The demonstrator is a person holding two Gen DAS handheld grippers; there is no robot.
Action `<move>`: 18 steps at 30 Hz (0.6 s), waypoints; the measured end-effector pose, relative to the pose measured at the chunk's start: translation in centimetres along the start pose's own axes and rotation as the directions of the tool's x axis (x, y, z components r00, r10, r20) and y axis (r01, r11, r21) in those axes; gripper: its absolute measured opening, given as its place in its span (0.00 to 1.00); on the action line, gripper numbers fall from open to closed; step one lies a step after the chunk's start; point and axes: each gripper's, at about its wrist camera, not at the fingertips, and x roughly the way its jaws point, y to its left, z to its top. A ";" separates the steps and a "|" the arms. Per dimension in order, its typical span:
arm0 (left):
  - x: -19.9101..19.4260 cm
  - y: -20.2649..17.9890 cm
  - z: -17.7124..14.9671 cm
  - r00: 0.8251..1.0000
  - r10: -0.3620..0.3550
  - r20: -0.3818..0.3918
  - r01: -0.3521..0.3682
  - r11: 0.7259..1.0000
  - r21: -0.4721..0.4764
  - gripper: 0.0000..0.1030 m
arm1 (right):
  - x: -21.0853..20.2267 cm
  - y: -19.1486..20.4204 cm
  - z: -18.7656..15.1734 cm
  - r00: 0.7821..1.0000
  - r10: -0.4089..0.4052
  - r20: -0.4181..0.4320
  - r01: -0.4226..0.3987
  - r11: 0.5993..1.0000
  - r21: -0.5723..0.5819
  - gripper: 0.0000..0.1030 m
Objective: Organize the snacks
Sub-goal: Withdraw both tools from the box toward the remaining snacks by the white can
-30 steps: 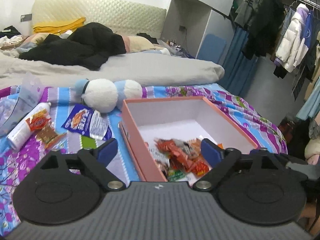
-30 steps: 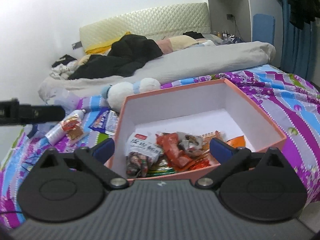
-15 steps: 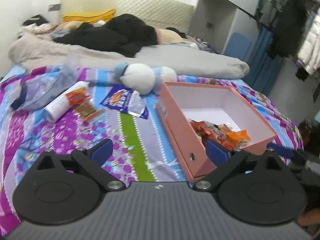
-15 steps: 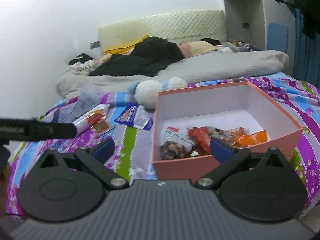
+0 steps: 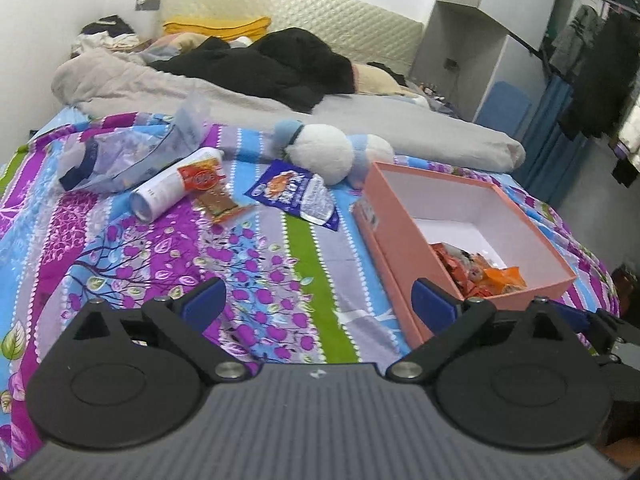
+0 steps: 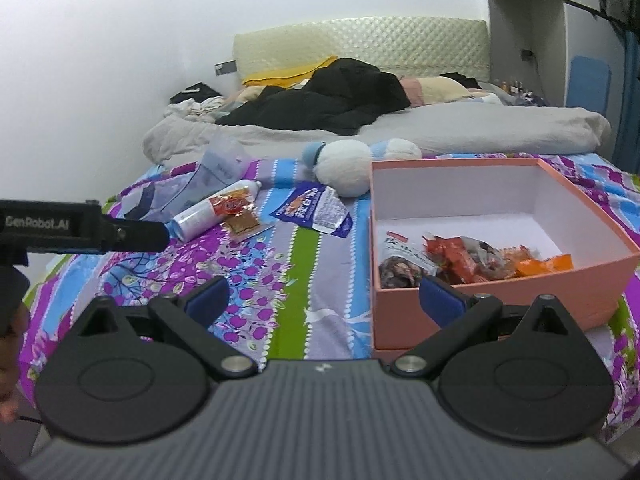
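Both claws swung leftward | blue snack packet (image 5: 294, 196) ahead, seemingly well apart

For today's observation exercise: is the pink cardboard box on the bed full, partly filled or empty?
Partly filled. The pink cardboard box holds a small heap of red and orange snack packets at its near end; the rest of its white floor is bare.

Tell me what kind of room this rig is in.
A lived-in bedroom, most likely. The snacks and pink box sit on a bed with a floral bedspread and quilted headboard, and clothes hang on a rack at the right.
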 end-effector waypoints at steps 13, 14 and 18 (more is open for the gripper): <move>6.0 6.0 1.7 0.997 0.042 -0.059 -0.047 0.995 -0.093 0.98 | 5.4 3.1 1.2 0.999 0.035 0.016 -0.033 0.990 -0.137 1.00; 6.6 6.4 1.9 0.997 0.045 -0.062 -0.051 0.994 -0.099 0.98 | 6.0 3.2 1.4 0.999 0.040 0.019 -0.037 0.990 -0.138 1.00; 8.8 8.2 2.4 0.996 0.054 -0.075 -0.064 0.989 -0.132 0.98 | 8.5 3.6 2.3 0.999 0.030 0.014 -0.028 0.991 -0.130 1.00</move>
